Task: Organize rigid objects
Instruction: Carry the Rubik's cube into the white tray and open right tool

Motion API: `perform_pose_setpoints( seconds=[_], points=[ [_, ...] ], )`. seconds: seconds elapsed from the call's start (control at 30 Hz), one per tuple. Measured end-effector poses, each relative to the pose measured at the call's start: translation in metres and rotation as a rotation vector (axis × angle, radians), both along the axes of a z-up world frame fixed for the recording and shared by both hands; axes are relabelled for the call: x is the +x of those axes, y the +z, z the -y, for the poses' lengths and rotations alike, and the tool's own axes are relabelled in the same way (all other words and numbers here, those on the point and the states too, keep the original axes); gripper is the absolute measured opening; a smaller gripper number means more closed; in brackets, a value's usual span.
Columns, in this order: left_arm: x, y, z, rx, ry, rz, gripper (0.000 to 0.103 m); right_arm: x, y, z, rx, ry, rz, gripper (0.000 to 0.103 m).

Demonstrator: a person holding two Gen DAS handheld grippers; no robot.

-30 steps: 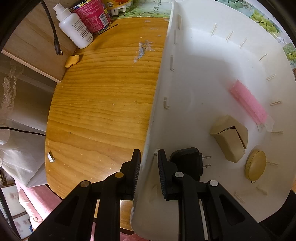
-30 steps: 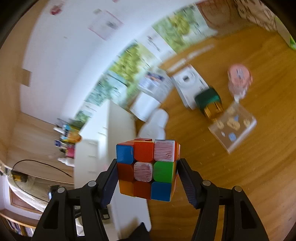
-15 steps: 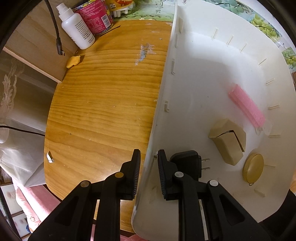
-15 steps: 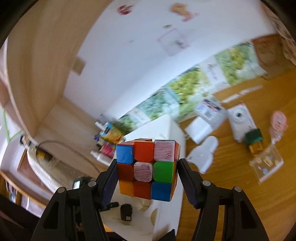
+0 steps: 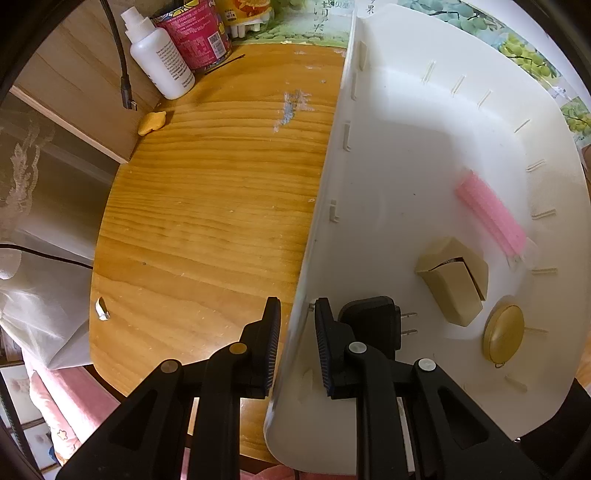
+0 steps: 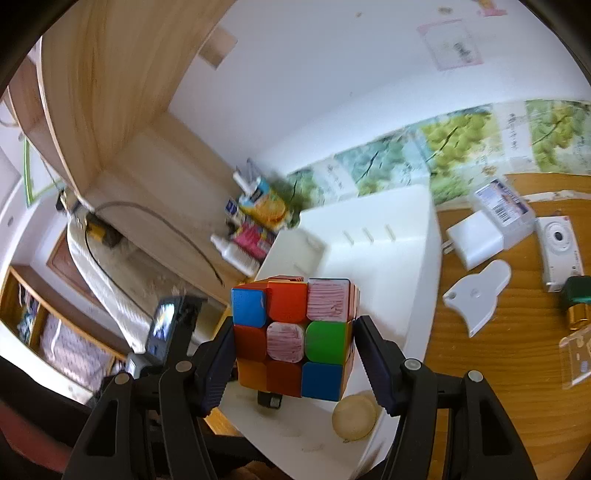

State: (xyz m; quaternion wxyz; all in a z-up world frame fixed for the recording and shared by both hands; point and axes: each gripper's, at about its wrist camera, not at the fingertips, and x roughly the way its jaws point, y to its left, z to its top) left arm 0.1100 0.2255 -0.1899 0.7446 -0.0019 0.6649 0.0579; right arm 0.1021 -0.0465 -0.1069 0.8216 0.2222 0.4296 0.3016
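Between the pads of the right gripper [image 6: 293,354] sat a cube [image 6: 293,334], pinched from both sides and held in the air above the white bin [image 6: 391,273]. Its near face showed blue, orange, pink, red and green squares. Below the cube, on the bin floor, a round disc [image 6: 354,416] and a black plug [image 6: 269,399] were partly visible. To the right of the bin, on the table [image 6: 509,398], lay a white adapter [image 6: 474,240], a flat white piece [image 6: 478,297], a white camera [image 6: 559,251], a green cap [image 6: 578,290] and a clear card [image 6: 578,358] at the edge of the view.

The left gripper [image 5: 295,345] pointed down and was pinching the side wall of the bin [image 5: 406,147]: one pad was outside the wall and the other inside, both close against it. Just beside the inner pad lay the plug [image 5: 373,317], with its two pins toward the right. Further in were a beige box [image 5: 454,282], the disc [image 5: 503,334] and a pink strip [image 5: 489,216] near the far wall. Outside the bin, the table [image 5: 207,221] was mostly bare wood. At its far corner stood a white bottle [image 5: 160,61] and a red can [image 5: 195,35], with a small yellow piece [image 5: 152,122] near them. A cable [image 5: 120,62] hung down beside the bottle.
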Motion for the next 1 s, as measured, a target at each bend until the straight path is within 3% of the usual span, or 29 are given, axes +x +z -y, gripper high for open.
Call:
perform_pose_setpoints(
  seconds=[0.2, 0.53, 0.67, 1.0],
  points=[
    [-0.001, 0.003, 0.002, 0.009, 0.000, 0.002, 0.021, -0.001, -0.013, -0.025, -0.106, 0.086, -0.052, 0.064],
    [0.000, 0.006, 0.010, 0.025, 0.000, 0.000, 0.021, -0.002, -0.023, -0.032, -0.134, 0.123, -0.082, 0.069],
    [0.002, 0.006, 0.012, 0.034, -0.007, 0.000, 0.021, -0.004, -0.019, -0.025, -0.136, 0.084, -0.057, 0.077],
    [0.004, 0.004, 0.009, 0.031, -0.008, -0.010, 0.021, -0.004, -0.012, 0.030, -0.167, -0.175, 0.024, 0.078]
  ],
)
